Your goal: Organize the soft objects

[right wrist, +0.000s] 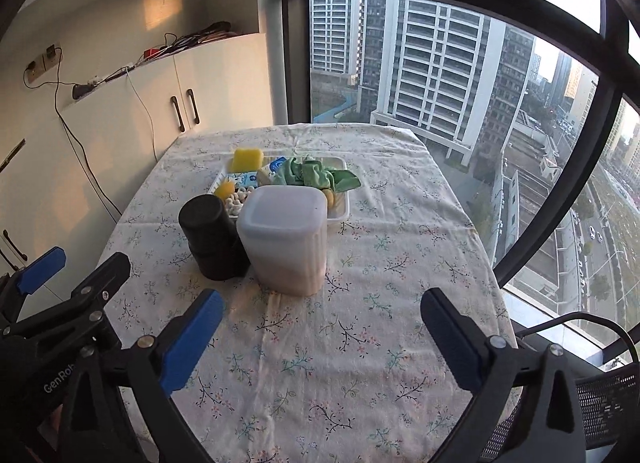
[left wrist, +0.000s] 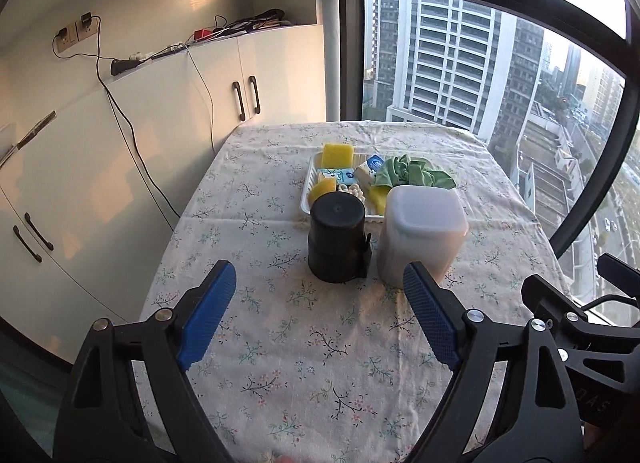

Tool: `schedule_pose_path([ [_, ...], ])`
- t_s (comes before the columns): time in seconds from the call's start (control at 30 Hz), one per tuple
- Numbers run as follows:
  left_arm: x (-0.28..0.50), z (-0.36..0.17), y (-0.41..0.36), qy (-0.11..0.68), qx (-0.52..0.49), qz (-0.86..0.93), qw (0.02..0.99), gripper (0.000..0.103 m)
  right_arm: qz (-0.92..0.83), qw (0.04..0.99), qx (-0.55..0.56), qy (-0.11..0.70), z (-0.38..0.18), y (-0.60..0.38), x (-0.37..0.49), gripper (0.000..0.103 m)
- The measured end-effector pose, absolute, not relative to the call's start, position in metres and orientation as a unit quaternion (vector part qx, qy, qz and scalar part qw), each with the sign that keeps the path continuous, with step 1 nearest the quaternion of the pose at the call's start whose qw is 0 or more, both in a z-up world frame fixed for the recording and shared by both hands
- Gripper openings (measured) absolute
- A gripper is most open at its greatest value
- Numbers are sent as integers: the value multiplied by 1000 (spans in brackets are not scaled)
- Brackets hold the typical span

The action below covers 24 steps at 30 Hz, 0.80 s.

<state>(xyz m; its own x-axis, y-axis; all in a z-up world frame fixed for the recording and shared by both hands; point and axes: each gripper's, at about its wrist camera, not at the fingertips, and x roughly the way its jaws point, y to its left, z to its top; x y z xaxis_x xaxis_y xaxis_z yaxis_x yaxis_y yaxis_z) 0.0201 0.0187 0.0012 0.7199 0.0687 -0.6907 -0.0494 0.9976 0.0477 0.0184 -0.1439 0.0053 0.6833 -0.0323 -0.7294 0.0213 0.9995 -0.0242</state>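
Observation:
A white tray (left wrist: 306, 199) (right wrist: 340, 213) sits far on the floral tablecloth. It holds yellow sponges (left wrist: 338, 155) (right wrist: 248, 159), a crumpled green cloth (left wrist: 412, 171) (right wrist: 316, 174), small blue-and-white packets (left wrist: 338, 176) (right wrist: 246, 179) and white beads (left wrist: 356, 191) (right wrist: 236, 201). A black cylinder container (left wrist: 338, 241) (right wrist: 212, 239) and a translucent lidded box (left wrist: 422, 235) (right wrist: 286, 237) stand in front of the tray. My left gripper (left wrist: 320, 287) is open and empty, near these containers. My right gripper (right wrist: 320, 315) is open and empty, nearer the table's front.
White cabinets (left wrist: 120, 151) with cables and a power strip (left wrist: 124, 63) stand left of the table. A large window (left wrist: 500, 63) is behind and right. The left gripper's body (right wrist: 60, 303) shows at the left of the right wrist view.

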Motion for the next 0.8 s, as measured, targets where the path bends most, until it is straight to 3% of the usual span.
schedule_pose_path([
  [0.8,24,-4,13,392,41,42,918,85,-17,902,3,431,-4,-147,20,101],
])
